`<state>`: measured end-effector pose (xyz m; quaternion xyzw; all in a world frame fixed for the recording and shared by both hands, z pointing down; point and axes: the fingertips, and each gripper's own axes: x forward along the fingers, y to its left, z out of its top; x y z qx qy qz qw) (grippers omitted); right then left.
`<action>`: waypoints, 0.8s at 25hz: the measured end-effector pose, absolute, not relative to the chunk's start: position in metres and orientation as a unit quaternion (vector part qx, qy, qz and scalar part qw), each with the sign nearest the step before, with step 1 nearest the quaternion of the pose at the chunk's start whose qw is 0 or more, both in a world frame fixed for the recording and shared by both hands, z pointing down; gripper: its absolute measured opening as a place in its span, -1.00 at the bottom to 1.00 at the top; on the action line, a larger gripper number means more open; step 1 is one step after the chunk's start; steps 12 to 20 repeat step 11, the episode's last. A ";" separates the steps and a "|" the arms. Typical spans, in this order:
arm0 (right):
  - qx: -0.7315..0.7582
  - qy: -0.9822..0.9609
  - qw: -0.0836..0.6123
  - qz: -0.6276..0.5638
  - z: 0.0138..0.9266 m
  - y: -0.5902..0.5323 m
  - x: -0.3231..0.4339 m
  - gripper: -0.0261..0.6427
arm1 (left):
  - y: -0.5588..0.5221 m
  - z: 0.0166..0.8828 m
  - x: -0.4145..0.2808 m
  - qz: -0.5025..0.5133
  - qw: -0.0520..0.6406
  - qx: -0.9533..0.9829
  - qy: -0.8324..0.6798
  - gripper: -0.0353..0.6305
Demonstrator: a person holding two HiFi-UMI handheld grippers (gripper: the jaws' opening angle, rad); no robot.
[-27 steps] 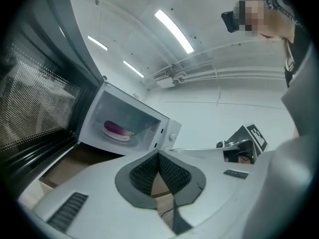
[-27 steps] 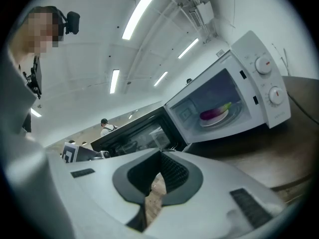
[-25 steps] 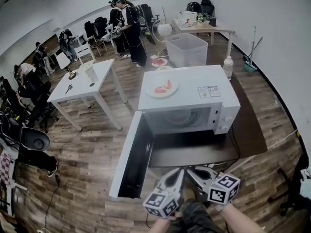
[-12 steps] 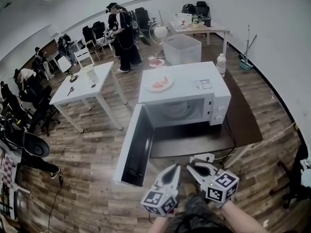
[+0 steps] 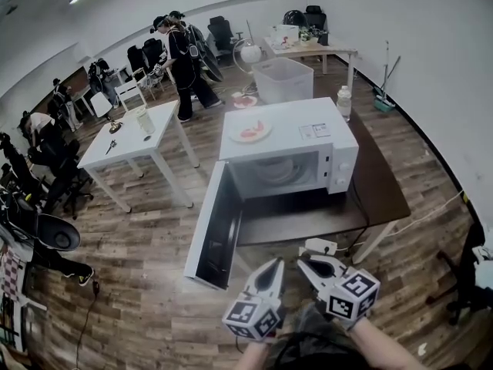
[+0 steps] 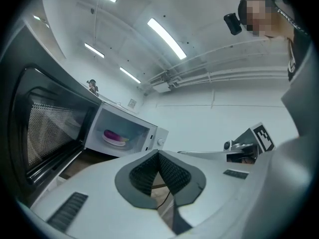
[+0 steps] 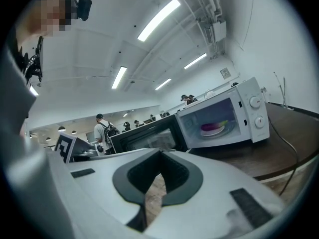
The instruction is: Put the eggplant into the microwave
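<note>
Looking down from your head, you see the white microwave [image 5: 289,141] on a dark brown table [image 5: 385,199], with its door [image 5: 216,226] swung wide to the microwave's left. Wood-plank floor [image 5: 139,268] surrounds the table. On the microwave's roof rests a plate [image 5: 249,130] bearing red pieces. Left of the microwave stands a white table [image 5: 131,137]. Beyond the microwave are a clear bin [image 5: 283,79], a bottle [image 5: 344,102] and a standing person [image 5: 179,64]. A white power strip [image 5: 320,247] shows just in front of the dark table's near edge.

You hold your left gripper [image 5: 271,272] and right gripper [image 5: 310,267] side by side in front of the microwave, well apart from it, with their tips toward it. Each gripper view shows its jaws clenched tip to tip with nothing between them.

The head view gives the microwave's cavity only as a pale blur. The two gripper views resolve it: the eggplant [image 7: 214,127], purple with a green stem, lies on a pale dish [image 7: 215,132] inside the microwave. The left gripper view adds the perforated inner face of the door. The right gripper view adds the two knobs [image 7: 255,111] at the microwave's right, a cord [image 7: 284,133] trailing over the dark table, and ceiling strip lights [image 7: 159,19].
</note>
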<state>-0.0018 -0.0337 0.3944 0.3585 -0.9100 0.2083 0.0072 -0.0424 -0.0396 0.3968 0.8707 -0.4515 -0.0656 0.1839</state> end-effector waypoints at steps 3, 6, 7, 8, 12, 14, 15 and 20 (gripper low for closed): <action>0.360 -0.909 0.009 0.212 0.396 -0.033 -0.001 -0.92 | -0.039 0.398 -0.045 -0.068 0.187 0.870 -0.451 -0.88; 0.359 -0.908 0.014 0.215 0.397 -0.034 -0.003 -0.92 | -0.042 0.398 -0.049 -0.073 0.190 0.867 -0.455 -0.88; 0.360 -0.908 0.016 0.214 0.397 -0.034 -0.005 -0.92 | -0.043 0.397 -0.050 -0.074 0.191 0.866 -0.456 -0.88; 0.360 -0.908 0.020 0.211 0.396 -0.034 -0.006 -0.92 | -0.044 0.396 -0.051 -0.075 0.191 0.866 -0.456 -0.88; 0.365 -0.909 0.030 0.200 0.392 -0.037 -0.009 -0.92 | -0.047 0.390 -0.052 -0.078 0.188 0.867 -0.454 -0.88; 0.365 -0.909 0.030 0.200 0.392 -0.037 -0.009 -0.92 | -0.047 0.390 -0.052 -0.078 0.188 0.867 -0.454 -0.88; 0.365 -0.909 0.030 0.200 0.392 -0.037 -0.009 -0.92 | -0.047 0.390 -0.052 -0.078 0.188 0.867 -0.454 -0.88; 0.365 -0.909 0.030 0.200 0.392 -0.037 -0.009 -0.92 | -0.047 0.390 -0.052 -0.078 0.188 0.867 -0.454 -0.88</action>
